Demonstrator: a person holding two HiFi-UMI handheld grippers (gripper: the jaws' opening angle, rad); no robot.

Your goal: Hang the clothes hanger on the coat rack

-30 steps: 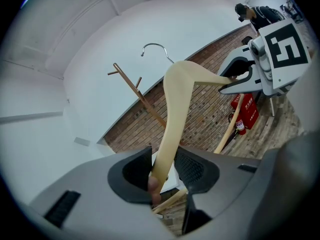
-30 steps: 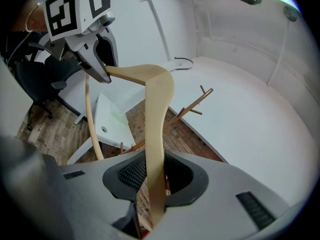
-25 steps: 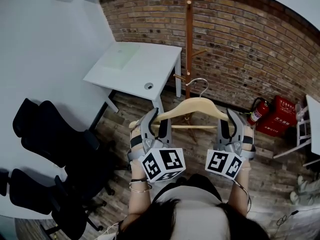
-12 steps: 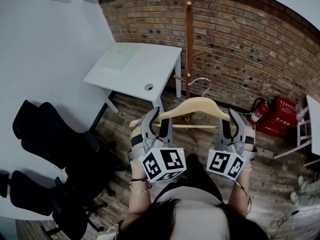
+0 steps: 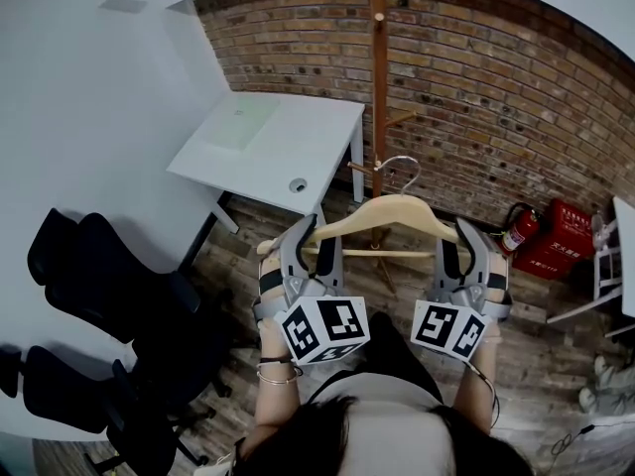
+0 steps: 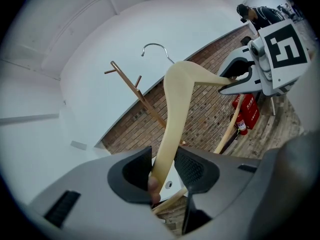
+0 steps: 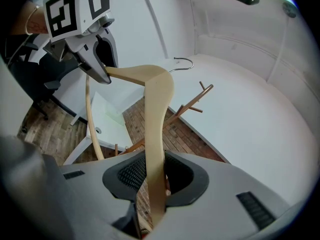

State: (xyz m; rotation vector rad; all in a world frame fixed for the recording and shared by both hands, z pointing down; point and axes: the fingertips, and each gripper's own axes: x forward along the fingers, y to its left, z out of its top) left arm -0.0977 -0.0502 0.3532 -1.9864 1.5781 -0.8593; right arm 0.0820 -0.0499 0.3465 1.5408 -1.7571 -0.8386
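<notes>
A pale wooden clothes hanger (image 5: 392,209) with a metal hook (image 5: 399,165) hangs level in the air in front of me. My left gripper (image 5: 310,234) is shut on its left arm, and my right gripper (image 5: 461,238) is shut on its right arm. In the left gripper view the hanger (image 6: 175,109) runs up from between the pads of that gripper (image 6: 164,170). The right gripper view shows the hanger (image 7: 157,114) clamped in the right gripper (image 7: 154,176). The wooden coat rack (image 5: 377,67) stands just behind the hook, its pegs (image 5: 399,117) near it. The hook touches no peg.
A white table (image 5: 268,137) stands left of the rack against the brick wall (image 5: 496,87). Black office chairs (image 5: 109,286) crowd the lower left. A fire extinguisher (image 5: 516,229) and a red box (image 5: 561,238) sit on the wooden floor at the right.
Both grippers have carried the hanger a little closer to the coat rack. Their grip on it is unchanged.
</notes>
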